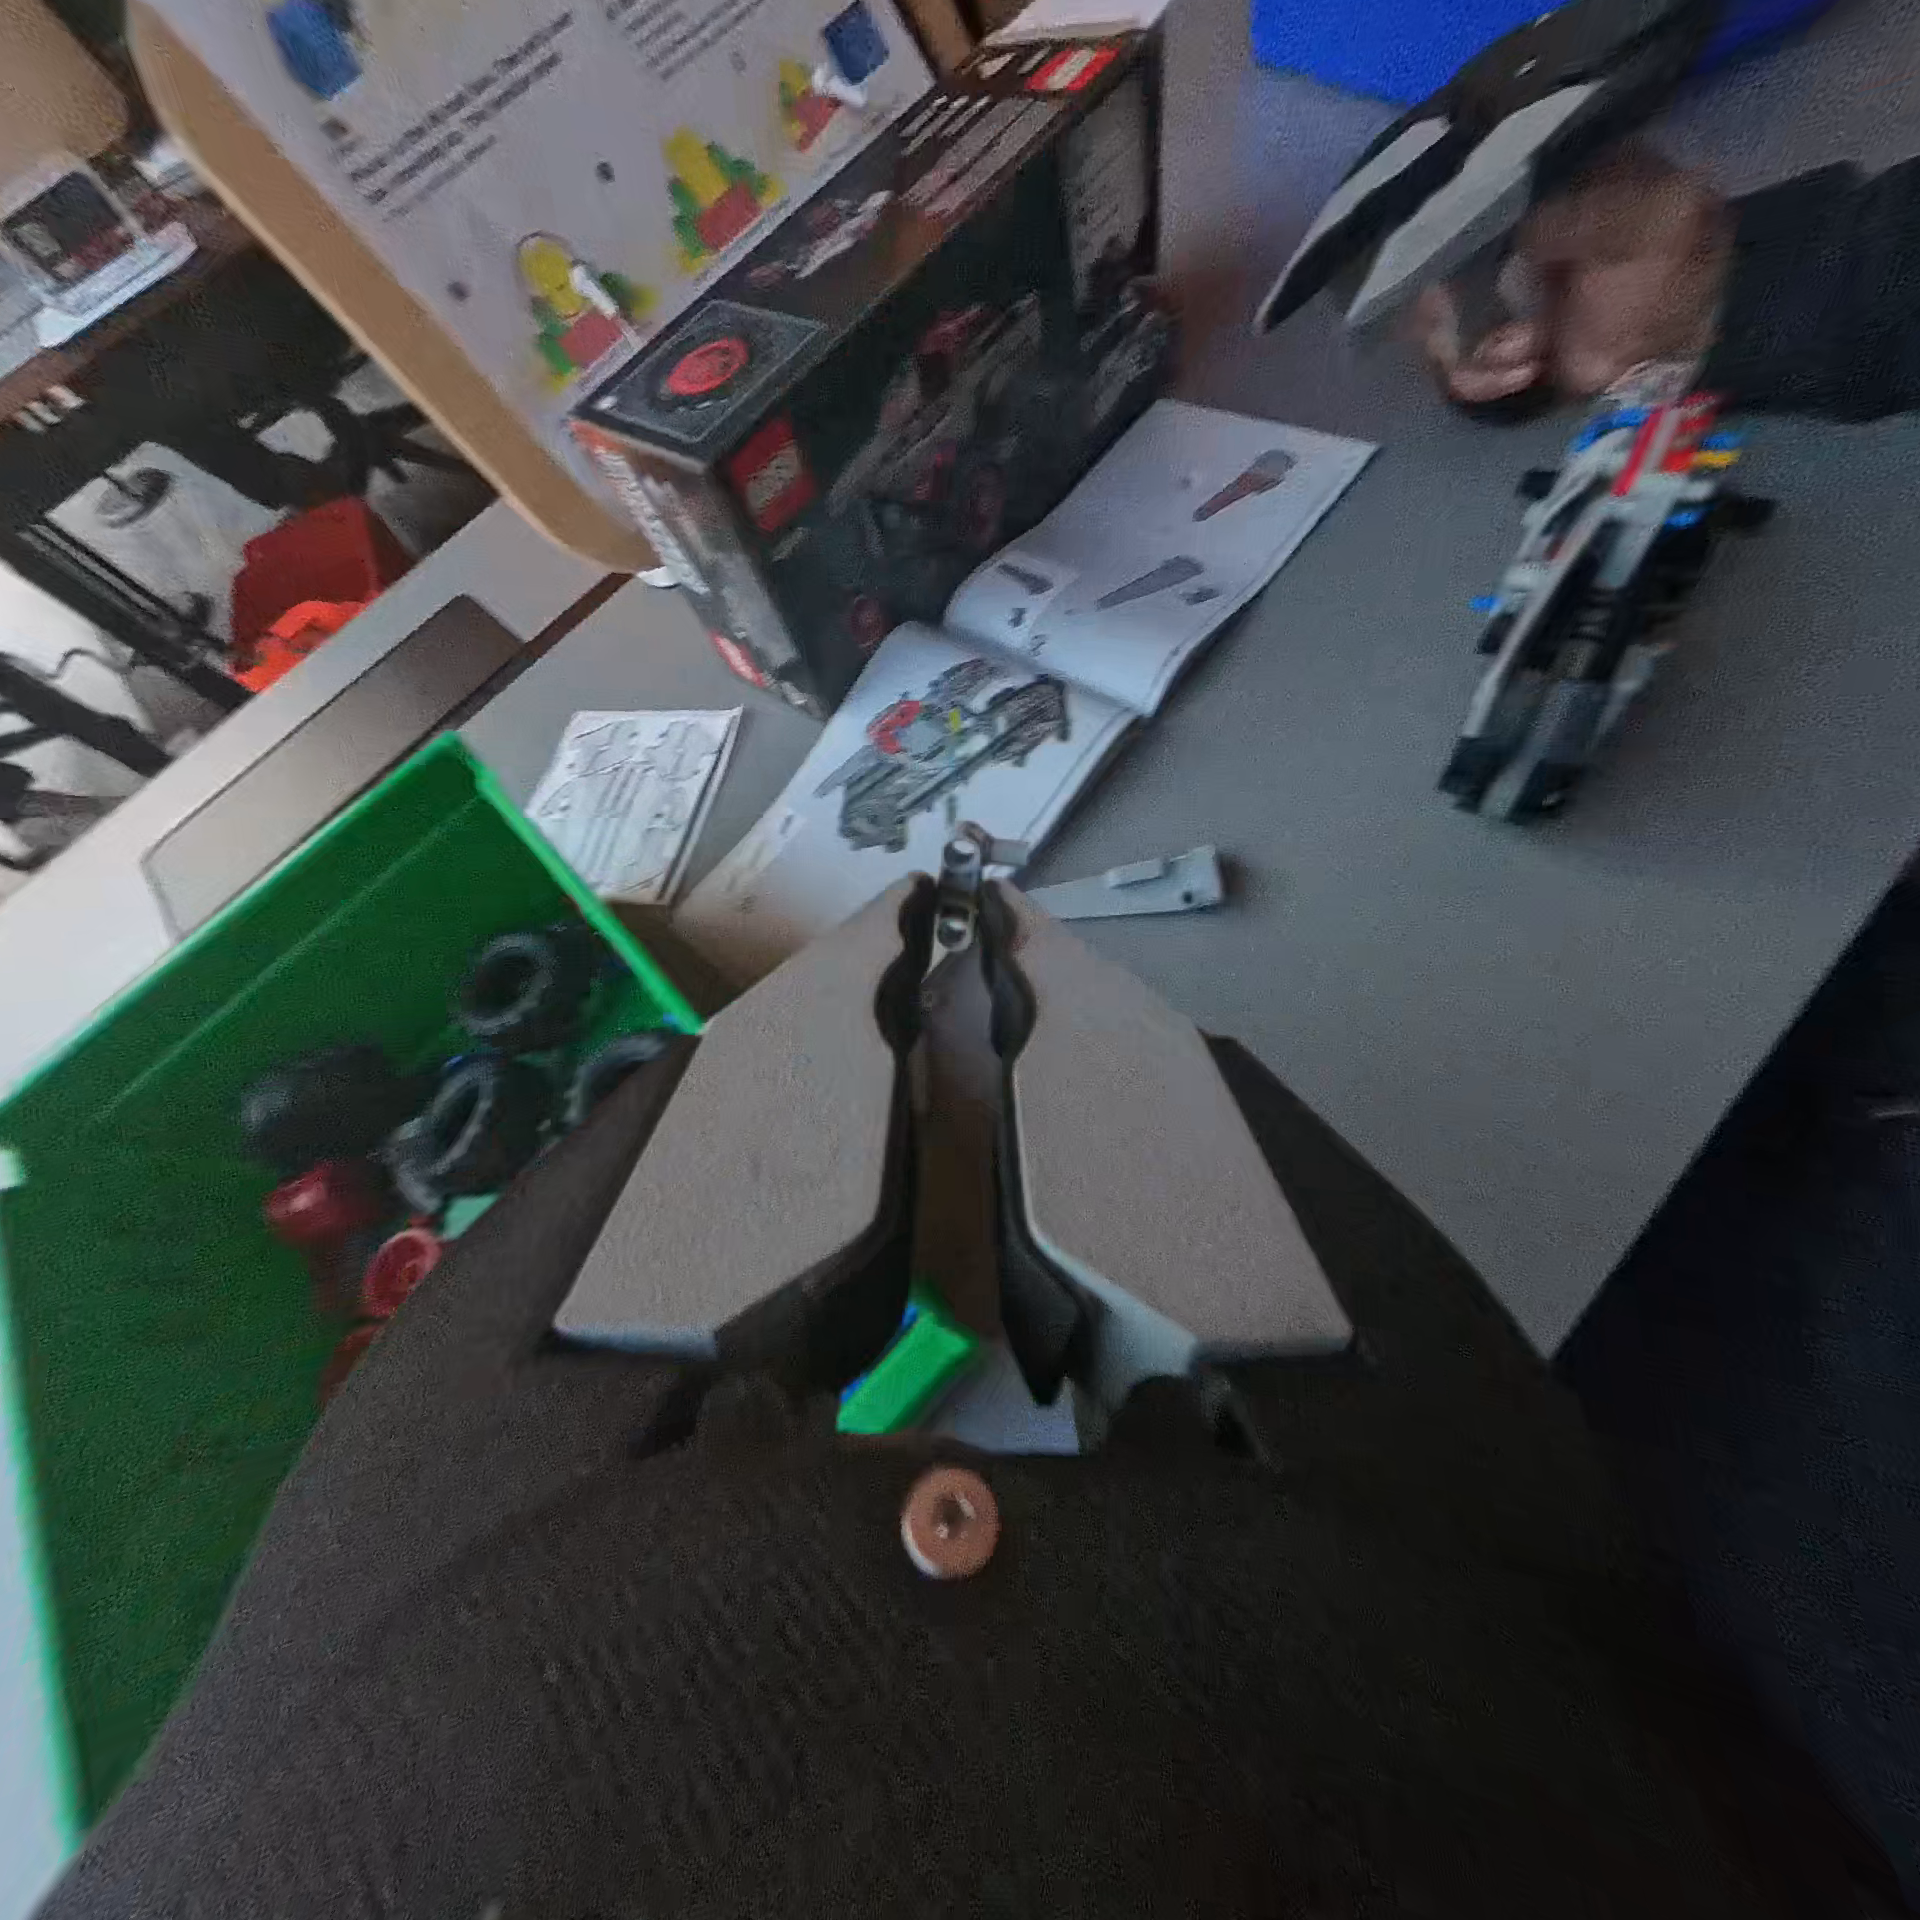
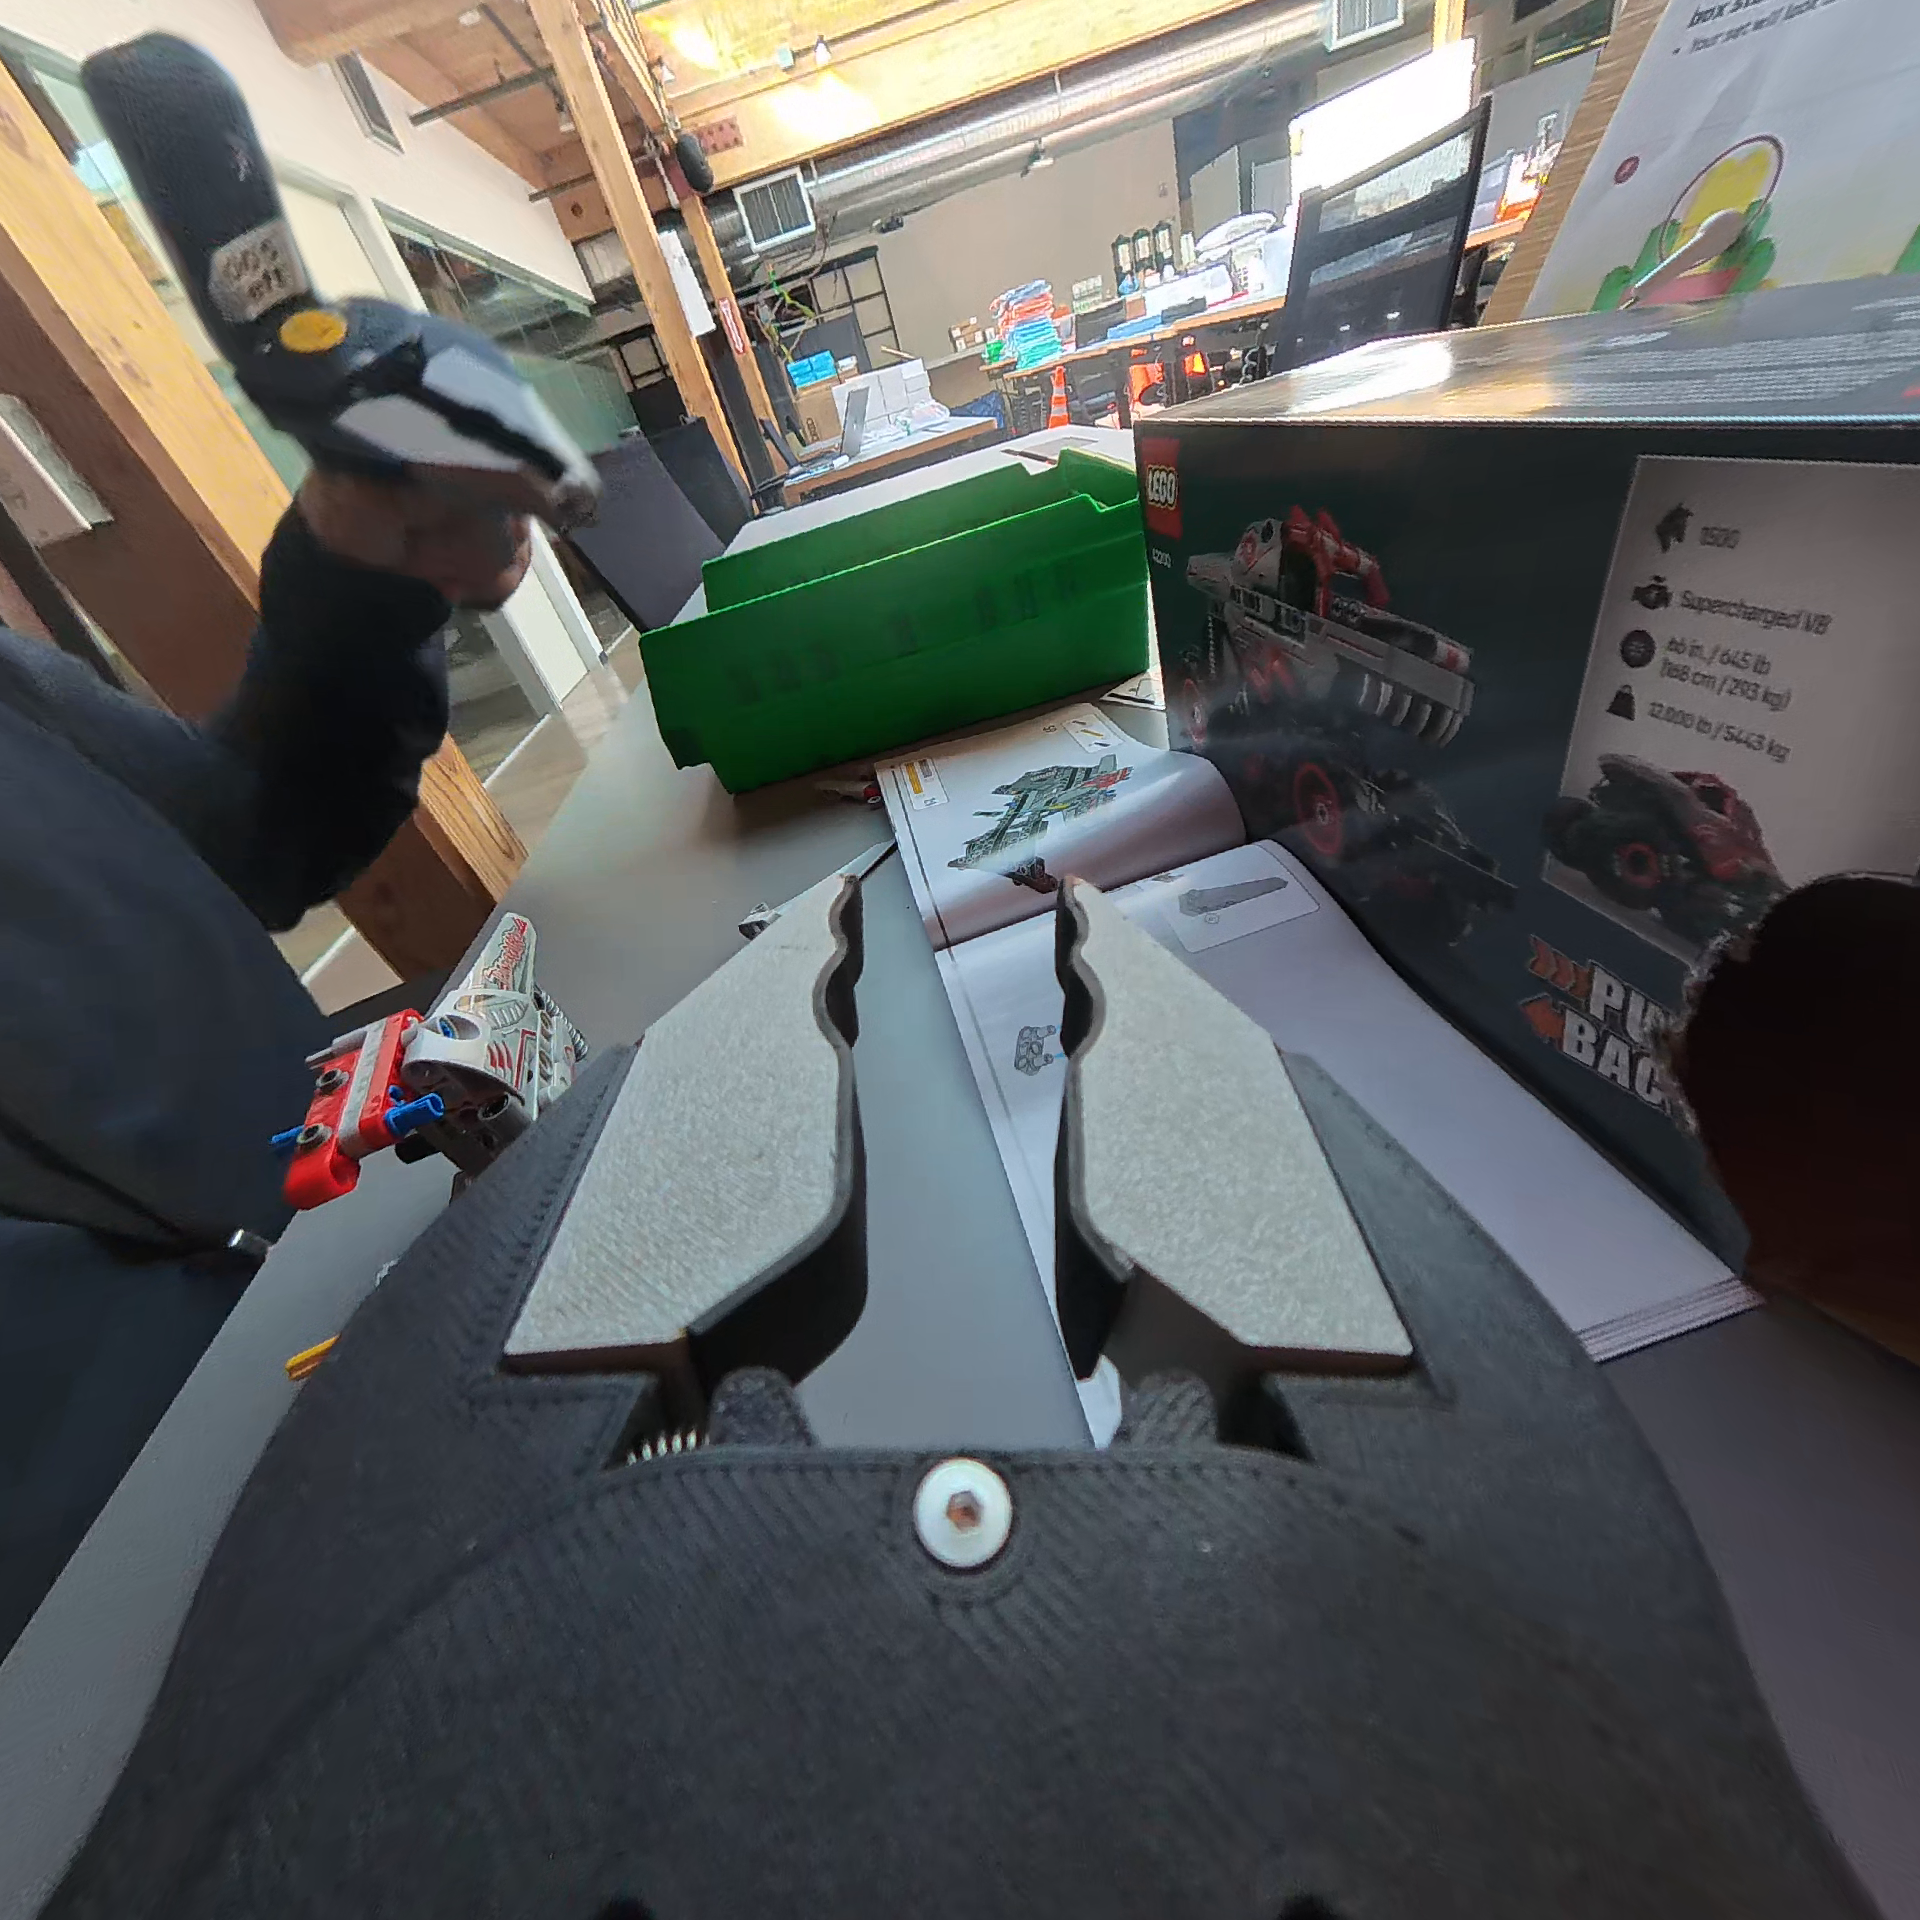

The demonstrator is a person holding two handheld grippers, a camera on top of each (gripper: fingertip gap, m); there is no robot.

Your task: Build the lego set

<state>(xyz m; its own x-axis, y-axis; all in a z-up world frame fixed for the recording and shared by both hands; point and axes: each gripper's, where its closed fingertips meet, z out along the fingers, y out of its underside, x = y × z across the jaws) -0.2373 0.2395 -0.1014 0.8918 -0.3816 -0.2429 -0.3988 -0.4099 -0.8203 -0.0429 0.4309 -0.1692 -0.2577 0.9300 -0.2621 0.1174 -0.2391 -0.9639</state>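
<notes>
We see the right gripper (image 2: 958, 904): matt black ribbed printed plastic, rough grey finger pads (image 2: 717, 1132) | green bin (image 2: 894, 644): smooth plastic | set box (image 2: 1538, 665): glossy printed cardboard | instruction booklet (image 2: 1278, 997): smooth paper | table (image 1: 1455, 935): matt grey | truck chassis (image 1: 1590, 623): shiny plastic | post (image 2: 83, 416): grained wood

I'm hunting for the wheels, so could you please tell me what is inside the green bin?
The green bin holds several black tyres and some red wheel hubs. The left gripper covers the bin's near right corner, so anything lying there is hidden.
</notes>
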